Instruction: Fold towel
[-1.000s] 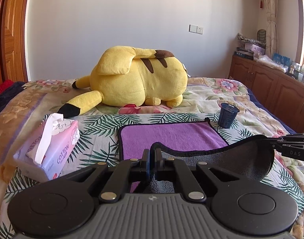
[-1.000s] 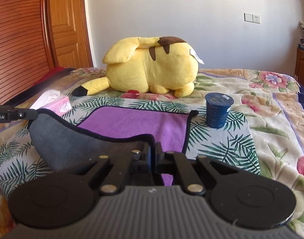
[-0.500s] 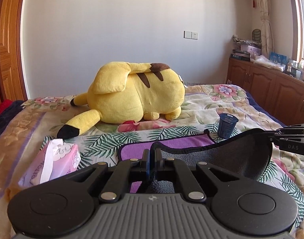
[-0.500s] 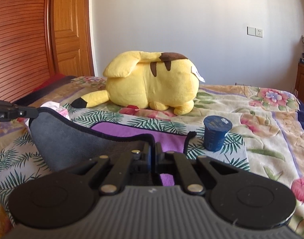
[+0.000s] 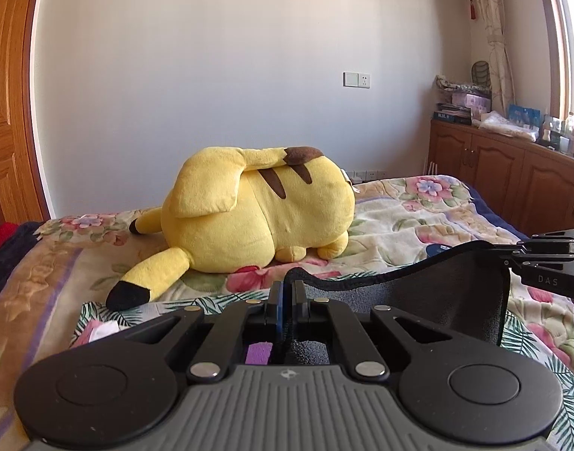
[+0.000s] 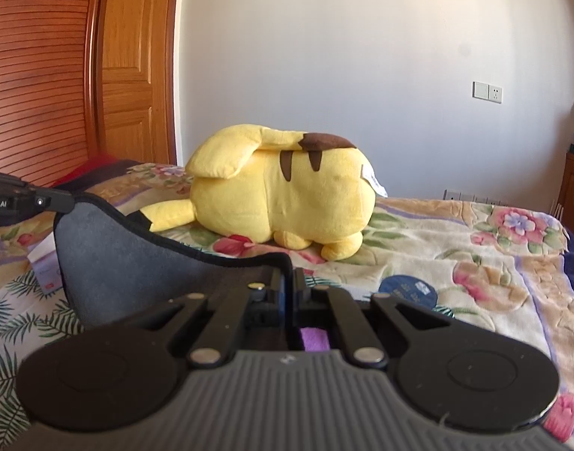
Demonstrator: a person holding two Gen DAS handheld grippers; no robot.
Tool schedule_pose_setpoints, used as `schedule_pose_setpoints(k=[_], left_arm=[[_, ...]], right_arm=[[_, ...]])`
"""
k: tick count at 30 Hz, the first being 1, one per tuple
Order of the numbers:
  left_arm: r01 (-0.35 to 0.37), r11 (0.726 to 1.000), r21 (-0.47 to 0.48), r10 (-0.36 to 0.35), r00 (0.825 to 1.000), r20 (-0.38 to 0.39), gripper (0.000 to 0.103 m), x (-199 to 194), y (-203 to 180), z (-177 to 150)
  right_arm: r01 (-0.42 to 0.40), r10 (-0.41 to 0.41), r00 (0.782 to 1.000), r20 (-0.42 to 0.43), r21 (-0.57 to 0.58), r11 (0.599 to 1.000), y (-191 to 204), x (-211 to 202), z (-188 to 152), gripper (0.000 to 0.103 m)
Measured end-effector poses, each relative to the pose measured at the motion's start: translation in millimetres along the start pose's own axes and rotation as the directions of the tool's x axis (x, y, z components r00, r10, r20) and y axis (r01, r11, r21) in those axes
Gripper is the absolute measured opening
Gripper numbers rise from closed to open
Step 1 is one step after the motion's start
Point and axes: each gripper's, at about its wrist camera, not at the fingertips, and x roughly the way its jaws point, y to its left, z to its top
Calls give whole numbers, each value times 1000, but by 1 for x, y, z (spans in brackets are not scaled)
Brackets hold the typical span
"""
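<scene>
Your left gripper [image 5: 287, 293] is clamped on one near corner of the towel [image 5: 418, 300], and your right gripper [image 6: 287, 282] is pinched tight on the other. Over the last second you have raised both: the hem has climbed from just above the bedspread to hang stretched between your tools, grey underside facing you, sagging in the middle. A second ago most of the purple top lay spread ahead of your fingers; now only a sliver shows under each tool. To my eye the first fold is underway, and the lifted edge has yet to travel forward and come down on the far edge.

Just beyond the right tool's fingers, slightly to their right, the dark blue cup [image 6: 409, 288] stands on the bed [image 6: 493, 263]; only its lid shows, so its contents can't be told. Left of the left tool, a tissue box [image 5: 95, 332] shows white tissue at its opening. Farther ahead lies the yellow plush toy [image 5: 257, 210].
</scene>
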Motion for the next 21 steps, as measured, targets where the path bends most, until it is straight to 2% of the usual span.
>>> schedule_pose_setpoints(k=[10,21], left_arm=[[-16,1000,-3,16,1000,9,0,15,5,13],[-44,998,-36,45,999,15,0,39,13,2]], right_arm=[[38,-38,999,37,-8,999,-4,14,9,4],[62,-61,998,25,-18,998,-16,39,5,4]])
